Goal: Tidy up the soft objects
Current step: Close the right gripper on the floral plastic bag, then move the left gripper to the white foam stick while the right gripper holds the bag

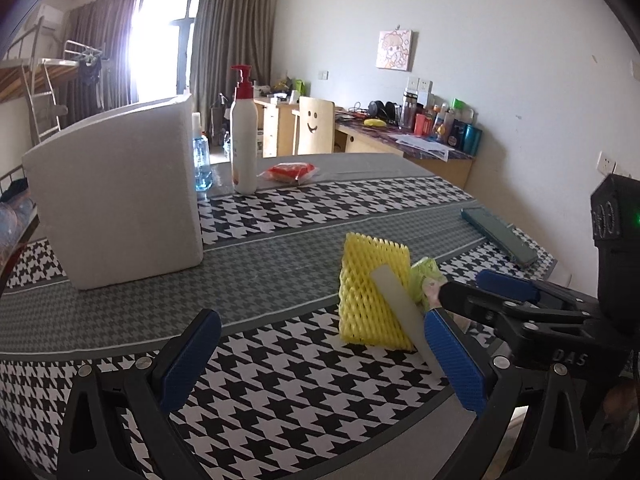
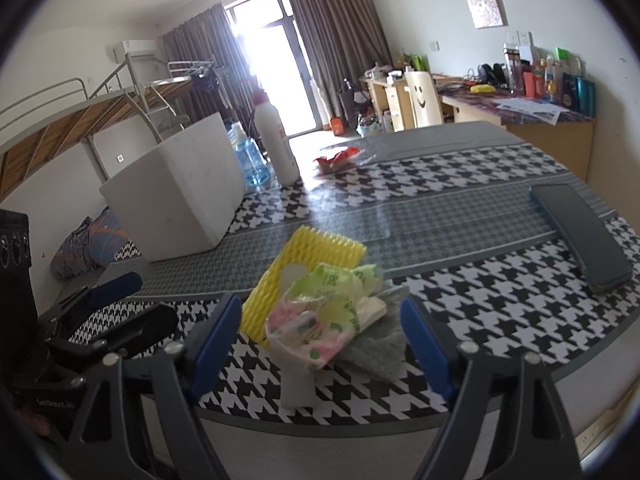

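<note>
Left view: the left gripper (image 1: 320,360) gapes wide, holding nothing. A white box (image 1: 116,200) and a bottle (image 1: 244,136) stand behind the yellow foam net (image 1: 368,288) – it lies long-ways toward the box.

Right view: the right gripper (image 2: 320,344) stands wide around a crumpled wrapper pile (image 2: 324,312) – not pinching it.

Ahead left: I see the white foam box (image 1: 116,196) blocking.
Middle: open tablecloth (image 1: 280,240).
Right: dark case (image 2: 582,236).
</note>
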Demonstrator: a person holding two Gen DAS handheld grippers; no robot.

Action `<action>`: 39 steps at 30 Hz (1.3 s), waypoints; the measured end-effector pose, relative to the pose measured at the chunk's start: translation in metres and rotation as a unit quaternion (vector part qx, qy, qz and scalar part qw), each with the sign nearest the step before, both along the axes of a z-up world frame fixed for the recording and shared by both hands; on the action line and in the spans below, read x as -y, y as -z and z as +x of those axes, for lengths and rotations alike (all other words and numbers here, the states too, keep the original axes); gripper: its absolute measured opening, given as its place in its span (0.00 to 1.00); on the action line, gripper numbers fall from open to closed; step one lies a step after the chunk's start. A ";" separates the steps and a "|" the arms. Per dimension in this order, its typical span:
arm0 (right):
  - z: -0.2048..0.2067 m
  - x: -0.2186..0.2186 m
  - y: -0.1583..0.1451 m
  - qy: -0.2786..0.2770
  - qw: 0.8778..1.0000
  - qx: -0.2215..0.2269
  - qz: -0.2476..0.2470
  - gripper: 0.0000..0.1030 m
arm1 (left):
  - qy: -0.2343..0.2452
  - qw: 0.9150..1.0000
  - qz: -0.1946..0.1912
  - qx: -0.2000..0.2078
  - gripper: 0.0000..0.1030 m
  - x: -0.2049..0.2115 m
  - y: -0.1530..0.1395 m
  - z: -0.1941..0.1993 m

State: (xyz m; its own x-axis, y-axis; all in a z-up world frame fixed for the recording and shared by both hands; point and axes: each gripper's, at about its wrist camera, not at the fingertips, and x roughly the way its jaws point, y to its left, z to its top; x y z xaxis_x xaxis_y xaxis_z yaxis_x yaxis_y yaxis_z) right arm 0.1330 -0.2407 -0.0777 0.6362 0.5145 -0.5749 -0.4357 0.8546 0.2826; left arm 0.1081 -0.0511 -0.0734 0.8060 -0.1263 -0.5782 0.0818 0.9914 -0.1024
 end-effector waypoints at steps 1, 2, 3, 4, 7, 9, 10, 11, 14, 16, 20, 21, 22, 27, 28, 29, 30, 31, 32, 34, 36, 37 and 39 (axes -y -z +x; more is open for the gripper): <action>0.001 -0.001 0.002 -0.001 1.000 -0.004 -0.001 0.75 | 0.002 1.000 0.002 -0.003 0.99 0.001 0.002 0.000; 0.001 -0.002 0.003 -0.004 1.000 -0.008 -0.002 0.71 | 0.002 1.000 0.003 -0.004 0.99 0.001 0.003 0.001; 0.001 -0.003 0.005 -0.007 1.000 -0.012 -0.002 0.70 | 0.002 1.000 0.003 -0.006 0.99 0.001 0.004 0.002; 0.001 -0.003 0.007 -0.008 1.000 -0.017 -0.003 0.67 | 0.002 1.000 0.002 -0.009 0.99 0.001 0.005 0.002; 0.002 -0.003 0.011 -0.009 1.000 -0.030 0.001 0.58 | 0.005 1.000 0.003 -0.010 0.99 0.003 0.007 0.003; 0.003 -0.002 0.015 -0.011 0.999 -0.039 0.004 0.55 | 0.010 1.000 0.007 -0.011 0.99 0.006 0.009 0.003; 0.003 -0.002 0.016 -0.011 0.999 -0.043 0.005 0.54 | 0.014 1.000 0.007 -0.011 0.99 0.007 0.009 0.003; 0.003 -0.002 0.018 -0.012 0.999 -0.045 0.005 0.54 | 0.016 1.000 0.008 -0.011 0.99 0.008 0.009 0.003; 0.001 -0.001 0.017 -0.016 0.999 -0.045 0.006 0.50 | 0.024 1.000 0.011 -0.014 0.99 0.013 0.011 0.004; 0.000 0.000 0.016 -0.018 0.999 -0.044 0.007 0.47 | 0.029 0.999 0.011 -0.016 0.99 0.016 0.012 0.004; 0.001 0.003 0.018 -0.017 0.999 -0.048 0.007 0.42 | 0.033 0.999 0.012 -0.018 0.99 0.019 0.014 0.005; 0.001 0.003 0.019 -0.017 0.999 -0.048 0.003 0.41 | 0.034 0.999 0.012 -0.018 0.99 0.019 0.014 0.005; 0.001 0.003 0.019 -0.018 0.999 -0.048 0.003 0.40 | 0.035 0.999 0.011 -0.018 0.99 0.020 0.014 0.006; -0.003 0.006 0.012 -0.017 0.999 -0.037 0.008 0.35 | 0.040 0.999 0.013 -0.020 0.99 0.023 0.015 0.005; -0.005 0.008 0.009 -0.013 0.999 -0.032 0.009 0.35 | 0.043 0.999 0.013 -0.021 0.99 0.024 0.015 0.006; -0.006 0.010 0.006 -0.011 1.000 -0.028 0.011 0.35 | 0.050 0.998 0.010 -0.024 0.99 0.025 0.015 0.006; -0.007 0.013 0.003 -0.008 1.000 -0.024 0.014 0.35 | 0.053 0.998 0.008 -0.025 0.99 0.026 0.016 0.007; -0.008 0.017 0.000 -0.004 1.000 -0.019 0.017 0.35 | 0.054 0.998 0.008 -0.026 0.99 0.028 0.016 0.007; -0.008 0.019 -0.001 0.000 1.000 -0.016 0.019 0.35 | 0.057 0.998 0.011 -0.026 0.99 0.030 0.016 0.007; -0.010 0.027 -0.006 0.008 1.000 -0.008 0.023 0.35 | 0.060 0.998 0.012 -0.028 0.99 0.034 0.017 0.008; -0.010 0.031 -0.008 0.016 1.000 -0.006 0.024 0.35 | 0.061 0.997 0.010 -0.034 0.99 0.038 0.018 0.010; -0.009 0.034 -0.008 0.021 0.999 -0.006 0.025 0.35 | 0.062 0.997 0.009 -0.038 0.99 0.039 0.019 0.012; -0.007 0.037 -0.007 0.028 0.999 -0.007 0.023 0.35 | 0.063 0.997 0.006 -0.046 0.99 0.043 0.022 0.015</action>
State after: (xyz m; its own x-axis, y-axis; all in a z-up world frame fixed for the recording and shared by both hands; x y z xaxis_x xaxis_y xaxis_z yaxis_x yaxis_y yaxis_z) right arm 0.1264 -0.2778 -0.0709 0.6565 0.5052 -0.5601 -0.3839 0.8630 0.3285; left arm 0.1228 -0.0936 -0.0952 0.7275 -0.2159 -0.6512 0.1971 0.9749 -0.1031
